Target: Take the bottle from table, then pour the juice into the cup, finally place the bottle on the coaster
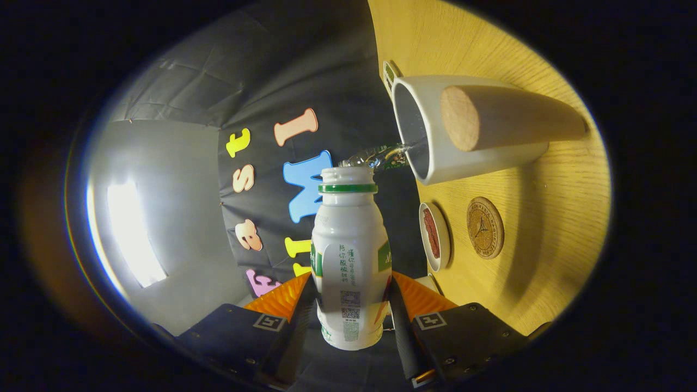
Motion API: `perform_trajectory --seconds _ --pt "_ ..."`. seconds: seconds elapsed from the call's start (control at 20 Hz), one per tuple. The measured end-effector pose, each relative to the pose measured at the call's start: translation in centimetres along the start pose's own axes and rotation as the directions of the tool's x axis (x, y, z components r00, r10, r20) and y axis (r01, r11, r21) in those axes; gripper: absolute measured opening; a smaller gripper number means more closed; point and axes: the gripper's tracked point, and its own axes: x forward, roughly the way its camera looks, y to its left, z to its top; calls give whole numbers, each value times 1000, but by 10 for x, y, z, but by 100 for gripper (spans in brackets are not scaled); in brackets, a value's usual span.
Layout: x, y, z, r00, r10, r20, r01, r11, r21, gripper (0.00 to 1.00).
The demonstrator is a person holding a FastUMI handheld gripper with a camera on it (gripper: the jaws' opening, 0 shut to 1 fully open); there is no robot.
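Sideways now, hand-held gripper clamping the white bottle, clear liquid streaming into the cup, round coaster lying on the yellow wooden bench, black cloth wall behind.

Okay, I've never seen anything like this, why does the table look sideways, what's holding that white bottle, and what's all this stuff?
The camera rides on a hand-held gripper that a person carries; there is no robot arm. It looks forward along the two fingers, which press on the white bottle from both sides. The person has tipped the gripper to pour, so the wooden table appears turned on its side. A clear stream runs from the bottle's open mouth into the white cup, which has a wooden handle. Beside the cup lie a round cork coaster and a small white dish.
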Motion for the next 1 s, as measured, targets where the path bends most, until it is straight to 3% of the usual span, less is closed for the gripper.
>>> perform_trajectory --seconds 1.0 --pt "1 2 1 1000 -5 12 5 998 57 71"
